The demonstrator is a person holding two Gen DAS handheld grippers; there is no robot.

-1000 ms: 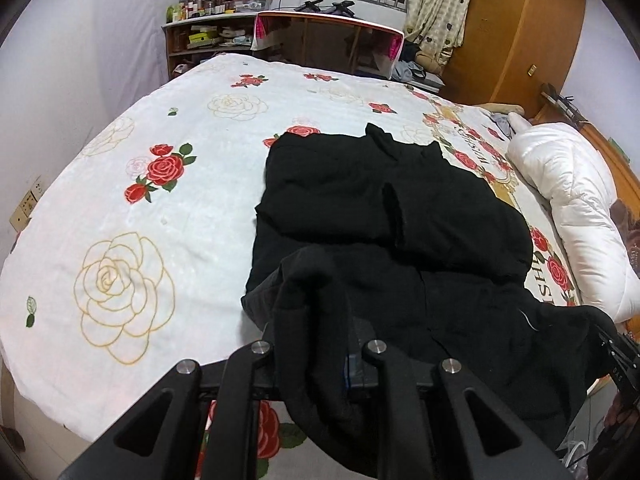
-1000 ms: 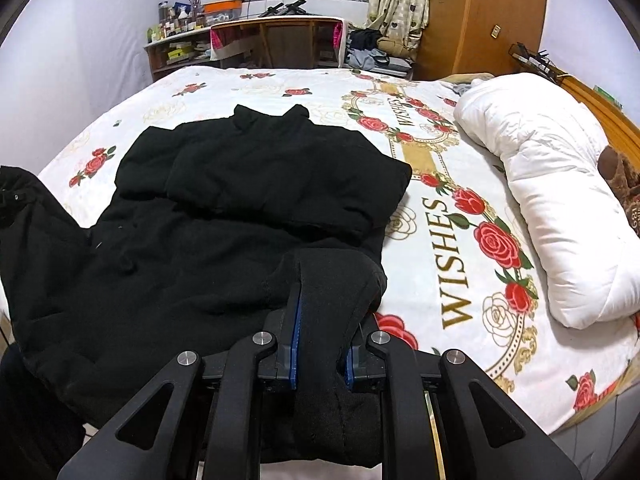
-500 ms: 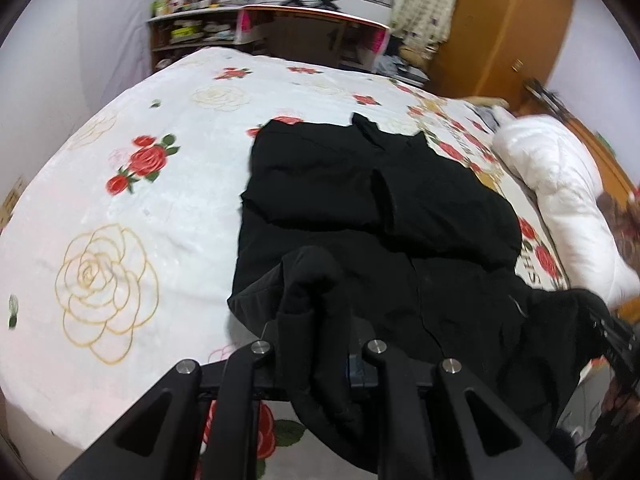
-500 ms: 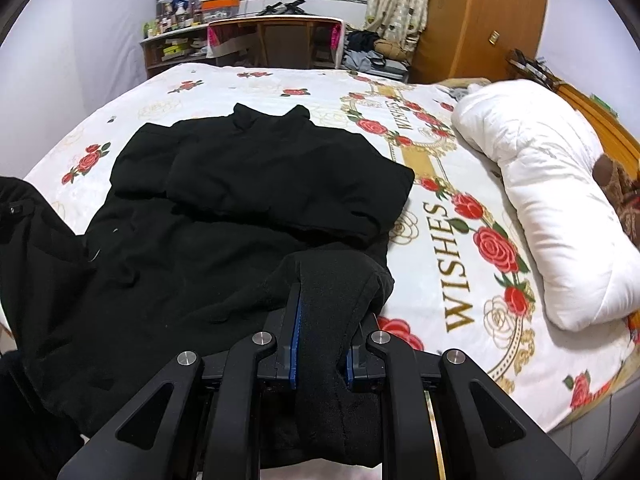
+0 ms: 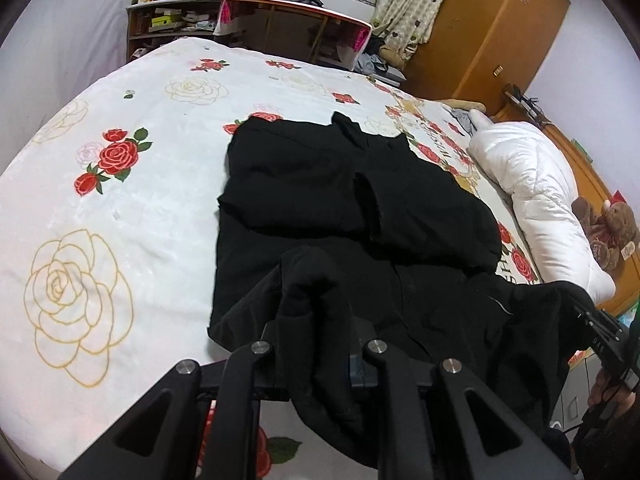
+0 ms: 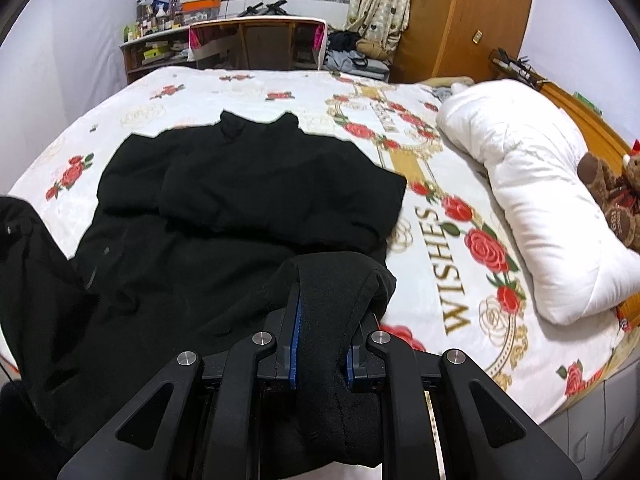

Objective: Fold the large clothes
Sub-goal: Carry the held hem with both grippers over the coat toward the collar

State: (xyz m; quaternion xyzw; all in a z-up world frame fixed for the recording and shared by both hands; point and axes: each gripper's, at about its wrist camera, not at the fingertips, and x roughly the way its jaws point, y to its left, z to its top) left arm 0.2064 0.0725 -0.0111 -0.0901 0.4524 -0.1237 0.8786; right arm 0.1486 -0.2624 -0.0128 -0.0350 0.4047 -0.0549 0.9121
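Note:
A large black garment (image 5: 344, 200) (image 6: 248, 208) lies on the rose-print bedspread (image 5: 120, 184) (image 6: 448, 248), collar at the far end, both sleeves folded across its chest. My left gripper (image 5: 316, 344) is shut on the near left corner of its hem, with cloth bunched over the fingers. My right gripper (image 6: 320, 332) is shut on the near right corner of the hem, fabric pinched between its blue pads (image 6: 295, 344). In the left wrist view the right gripper's body (image 5: 600, 332) shows at the right edge. Both held corners hang lifted above the bed.
A white rolled duvet (image 6: 532, 200) (image 5: 536, 200) lies along the right side of the bed, with a brown teddy bear (image 6: 612, 196) beside it. A desk (image 6: 256, 44), cluttered shelves (image 5: 168, 24) and a wooden wardrobe (image 5: 488, 28) stand beyond the far edge.
Both grippers have carried the lifted hem a little forward over the garment, toward the collar. The grips on the cloth have stayed the same.

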